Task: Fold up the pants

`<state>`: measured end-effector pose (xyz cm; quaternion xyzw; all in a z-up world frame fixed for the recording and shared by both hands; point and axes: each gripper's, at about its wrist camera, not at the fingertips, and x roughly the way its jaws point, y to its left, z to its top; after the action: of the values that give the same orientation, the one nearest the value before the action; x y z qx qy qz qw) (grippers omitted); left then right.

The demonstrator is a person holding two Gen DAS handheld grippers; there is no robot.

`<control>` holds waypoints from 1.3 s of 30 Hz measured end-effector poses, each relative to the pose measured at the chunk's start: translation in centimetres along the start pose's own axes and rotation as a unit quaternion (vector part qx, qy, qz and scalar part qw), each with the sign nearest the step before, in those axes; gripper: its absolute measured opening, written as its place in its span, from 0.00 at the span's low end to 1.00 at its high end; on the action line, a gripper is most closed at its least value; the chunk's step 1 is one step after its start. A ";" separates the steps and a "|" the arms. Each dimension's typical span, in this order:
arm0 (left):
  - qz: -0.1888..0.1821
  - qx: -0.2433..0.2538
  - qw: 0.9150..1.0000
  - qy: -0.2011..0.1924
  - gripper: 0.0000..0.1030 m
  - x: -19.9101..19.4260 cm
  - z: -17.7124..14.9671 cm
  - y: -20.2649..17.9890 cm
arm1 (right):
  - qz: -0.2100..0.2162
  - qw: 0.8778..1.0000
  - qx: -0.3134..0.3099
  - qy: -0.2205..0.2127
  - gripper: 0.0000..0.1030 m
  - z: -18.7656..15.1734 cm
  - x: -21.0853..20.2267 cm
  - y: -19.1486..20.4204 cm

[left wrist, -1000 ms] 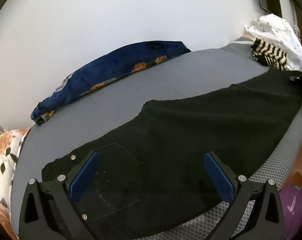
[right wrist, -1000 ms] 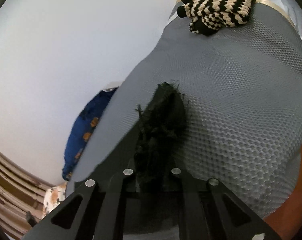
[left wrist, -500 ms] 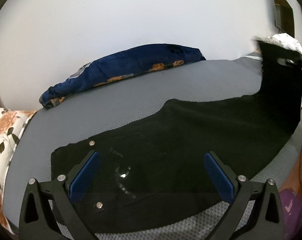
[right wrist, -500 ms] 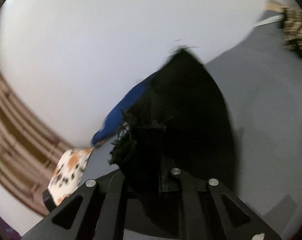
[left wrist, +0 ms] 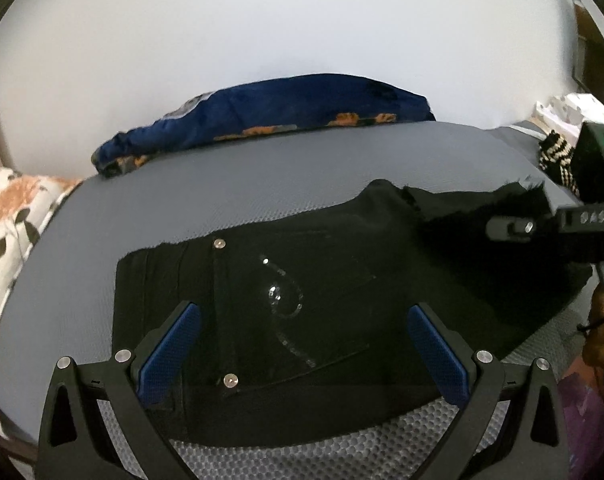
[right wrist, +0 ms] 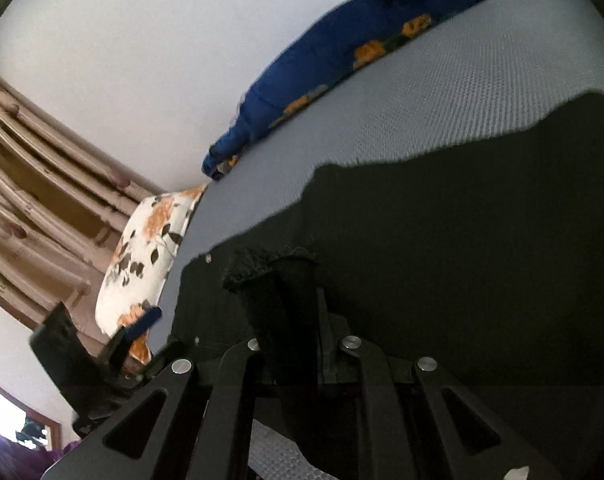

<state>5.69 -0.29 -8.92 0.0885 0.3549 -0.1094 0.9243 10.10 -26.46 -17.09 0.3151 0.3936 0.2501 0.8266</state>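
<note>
Black pants lie on a grey mesh mattress, waist end to the left, back pocket with sequins up. My left gripper is open and empty, hovering over the waist and pocket. My right gripper is shut on the frayed leg hem and holds it over the pants' upper part. It also shows at the right of the left wrist view, with the folded leg under it. The pants fill the right wrist view.
A blue floral blanket lies along the wall behind the mattress. A white floral pillow sits at the left end. A striped black-and-cream cloth and white fabric lie at the far right. Brown curtains hang beyond the pillow.
My right gripper has carried the leg hem from the far right end over toward the waist, folding the leg back on itself. My left gripper has stayed open over the waist.
</note>
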 end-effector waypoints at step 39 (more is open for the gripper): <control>-0.355 -0.207 0.898 0.157 0.99 7.9 4.1 -0.9 | 0.096 0.991 0.092 0.033 0.71 -5.4 -7.1 -3.2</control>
<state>13.77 -3.22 -11.36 -0.2201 0.5175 -0.3388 0.7543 2.25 -31.56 -18.53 0.4179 0.4096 0.3010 0.7530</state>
